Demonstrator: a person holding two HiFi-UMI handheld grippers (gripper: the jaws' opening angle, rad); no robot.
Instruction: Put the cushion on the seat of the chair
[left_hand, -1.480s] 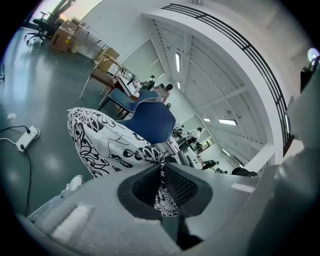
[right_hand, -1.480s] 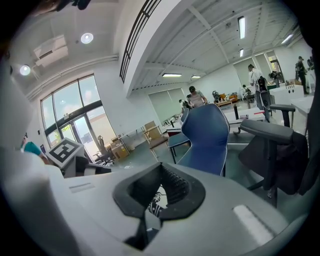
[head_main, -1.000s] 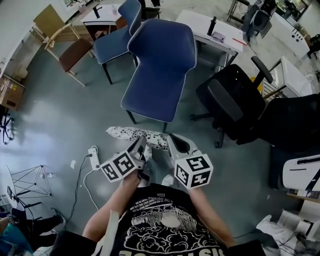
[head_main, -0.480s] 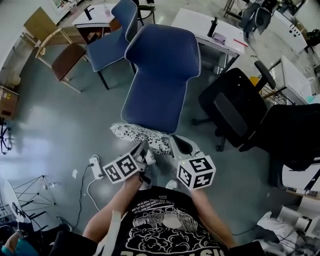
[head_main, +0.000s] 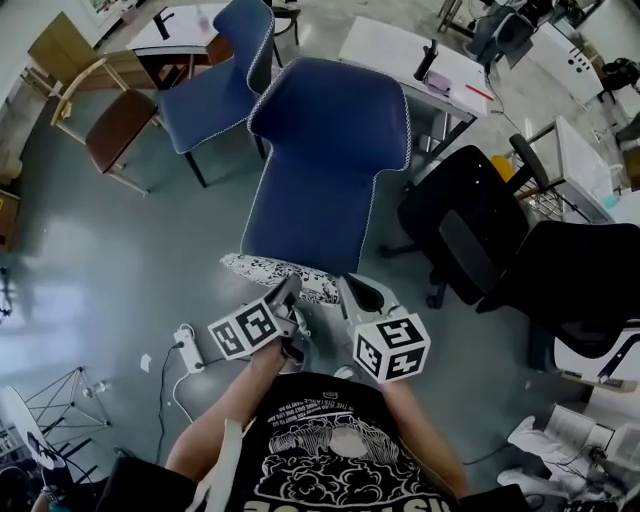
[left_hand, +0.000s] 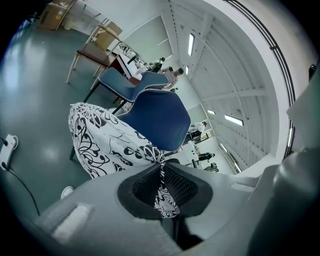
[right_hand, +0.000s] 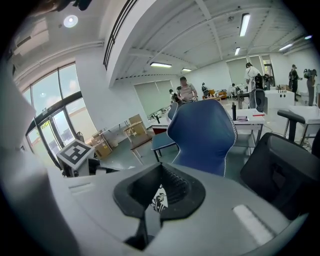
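A black-and-white patterned cushion (head_main: 277, 273) hangs just in front of the blue chair's seat (head_main: 312, 210), with its far edge at the seat's front rim. My left gripper (head_main: 288, 297) is shut on the cushion's near edge; the fabric (left_hand: 107, 145) bunches between its jaws (left_hand: 162, 182), with the blue chair (left_hand: 159, 117) behind it. My right gripper (head_main: 350, 292) is shut on the other near corner; a scrap of patterned cloth (right_hand: 159, 199) shows between its jaws. The chair's back (right_hand: 202, 131) stands upright ahead in the right gripper view.
A second blue chair (head_main: 222, 82) and a wooden chair (head_main: 112, 128) stand at the back left. Black office chairs (head_main: 470, 225) crowd the right side. A white desk (head_main: 400, 52) is behind the chair. A power strip (head_main: 187, 346) and cable lie on the floor at the left.
Both grippers have carried the cushion forward toward the blue chair; its far edge, earlier short of the seat, now sits at the seat's front rim.
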